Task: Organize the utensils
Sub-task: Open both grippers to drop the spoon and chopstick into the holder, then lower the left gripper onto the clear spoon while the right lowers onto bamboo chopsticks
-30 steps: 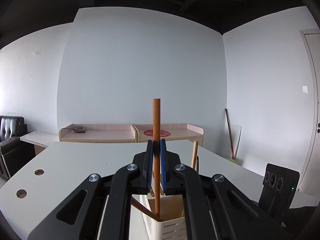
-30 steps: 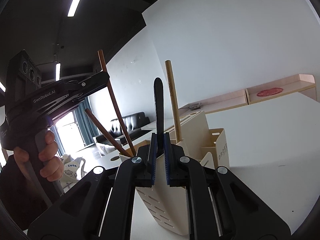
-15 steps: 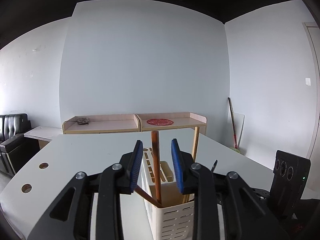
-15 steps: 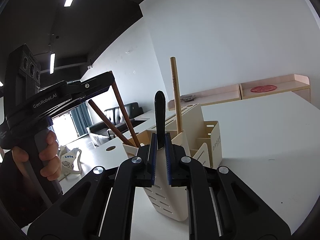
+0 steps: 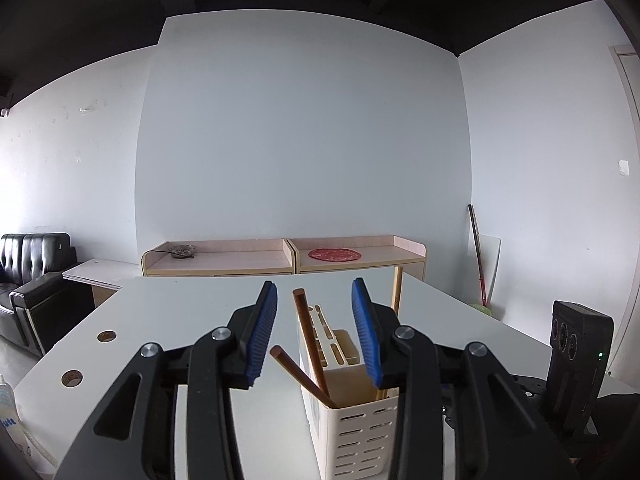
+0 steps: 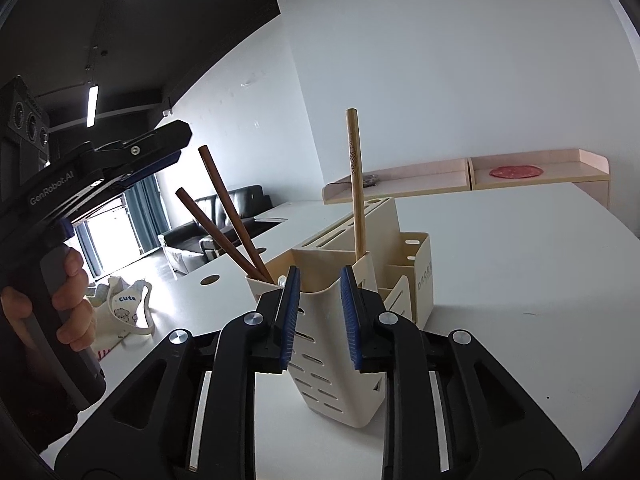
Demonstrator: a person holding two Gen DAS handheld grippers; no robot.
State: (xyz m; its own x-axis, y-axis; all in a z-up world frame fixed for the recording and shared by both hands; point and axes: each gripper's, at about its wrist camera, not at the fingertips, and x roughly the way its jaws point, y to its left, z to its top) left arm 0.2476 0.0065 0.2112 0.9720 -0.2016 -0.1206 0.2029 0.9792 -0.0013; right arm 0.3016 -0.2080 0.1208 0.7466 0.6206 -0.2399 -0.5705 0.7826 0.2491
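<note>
- A cream slotted utensil holder [image 5: 362, 432] stands on the white table [image 5: 180, 320], just ahead of and slightly below the left gripper [image 5: 314, 332].
- Two dark brown chopsticks [image 5: 308, 340] lean inside the holder's near compartment; in the left wrist view the taller one rises into the gap between the blue pads without touching either.
- The left gripper's jaws have just been opening and now stand well spread, holding nothing.
- The right gripper [image 6: 320, 316] faces a curved corner of the same holder [image 6: 336, 344], which shows in the gap between its blue pads [image 6: 290, 316].
- Its jaws have just been opening too; they stand partly apart, narrower than the left pair, and grip nothing.
- A pale bamboo chopstick [image 6: 356, 184] stands nearly upright in a compartment just behind the right gripper's pads.
- Only the right wrist view shows the person's hand [image 6: 70, 300] wrapped around the left gripper's handle [image 6: 60, 320], a knife-block section with slots [image 6: 360, 224] at the back of the holder, and a white tote bag [image 6: 124, 312] lying below the table.
- Only the left wrist view shows the right gripper's black camera housing [image 5: 576, 368] at the far right, with a green light on it.
</note>
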